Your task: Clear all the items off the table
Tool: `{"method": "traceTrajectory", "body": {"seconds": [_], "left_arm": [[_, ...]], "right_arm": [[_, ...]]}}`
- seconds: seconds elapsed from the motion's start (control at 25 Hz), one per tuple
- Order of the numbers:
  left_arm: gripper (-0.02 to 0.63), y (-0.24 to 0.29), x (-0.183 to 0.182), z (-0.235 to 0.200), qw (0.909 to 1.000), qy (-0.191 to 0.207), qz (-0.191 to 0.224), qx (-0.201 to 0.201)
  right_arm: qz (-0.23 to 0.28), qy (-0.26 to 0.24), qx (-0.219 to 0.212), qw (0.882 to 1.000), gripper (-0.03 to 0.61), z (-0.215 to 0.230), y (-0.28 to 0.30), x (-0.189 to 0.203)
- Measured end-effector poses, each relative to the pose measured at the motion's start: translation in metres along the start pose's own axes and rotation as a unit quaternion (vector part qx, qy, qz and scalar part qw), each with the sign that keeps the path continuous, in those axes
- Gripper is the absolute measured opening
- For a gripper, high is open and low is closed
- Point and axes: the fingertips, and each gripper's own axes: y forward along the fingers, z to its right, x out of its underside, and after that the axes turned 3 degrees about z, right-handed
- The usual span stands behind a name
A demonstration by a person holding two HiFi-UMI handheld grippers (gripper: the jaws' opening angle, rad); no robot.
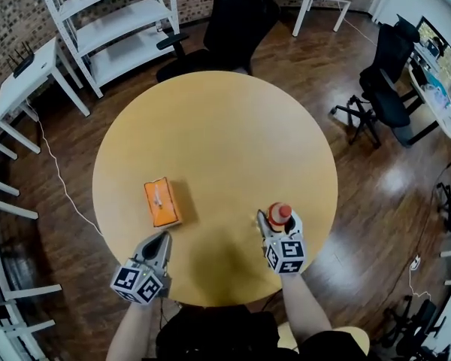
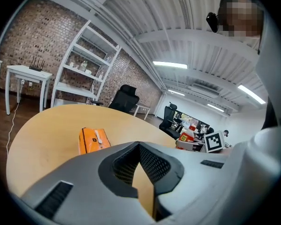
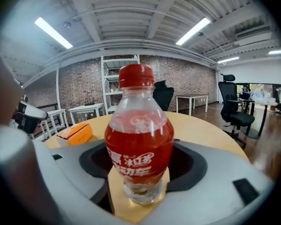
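The head view looks down on a round wooden tabletop (image 1: 210,126), smooth and light brown. 2 things are on it. A flat orange pack (image 1: 161,201) lies near the near-left edge. A small bottle (image 1: 279,213) stands near the near-right edge, inside the right claw (image 1: 278,219). The left claw (image 1: 165,238) hangs over the near edge, just beside the orange pack but not touching it. Only this view shows the whole round top and both claws at once. It also shows a black chair (image 1: 237,21) at the far side and a white shelf (image 1: 120,21).

The left gripper view looks low across the tabletop. The left claw's 2 grey jaws are pinched together at the tips, with nothing in them. Their inner pads are dark and bumpy like a net. The orange pack sits ahead, a bit left. It is shaped like a soft brick with a white strip on top.

In the right gripper view the bottle fills the middle. It is round clear plastic, full of red drink, with a red cap (image 3: 136,76) and white writing. The right claw's jaws are closed on its 2 sides, holding it. I cannot tell if its bottom touches the tabletop.
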Motion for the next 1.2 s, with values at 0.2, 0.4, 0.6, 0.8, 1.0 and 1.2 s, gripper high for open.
{"method": "traceTrajectory", "body": {"seconds": [0.2, 0.4, 0.6, 0.8, 1.0, 1.2], "left_arm": [[-0.009, -0.001, 0.007, -0.005, 0.9999, -0.006, -0.007, -0.011], [-0.009, 0.002, 0.011, 0.006, 0.9999, -0.011, -0.011, -0.007], [-0.009, 0.004, -0.002, 0.003, 0.9999, -0.009, 0.004, -0.002], [-0.009, 0.006, -0.022, -0.003, 0.9996, -0.006, 0.027, 0.01], [-0.009, 0.01, -0.036, -0.001, 0.9983, -0.011, 0.05, 0.027], [-0.009, 0.017, -0.039, 0.015, 0.9962, -0.013, 0.061, 0.061]], "right_arm": [[0.013, -0.013, 0.005, 1.0, 0.319, -0.009, -0.001, 0.0], [0.009, -0.012, -0.005, 1.0, 0.332, -0.005, -0.002, 0.004], [0.004, -0.011, -0.021, 1.0, 0.406, -0.005, 0.0, 0.003], [0.025, -0.003, -0.022, 0.999, 0.439, -0.007, -0.007, -0.02], [0.047, -0.006, -0.027, 0.999, 0.439, -0.015, -0.032, -0.039], [0.065, -0.025, -0.008, 0.998, 0.438, -0.011, -0.059, -0.054]]}}
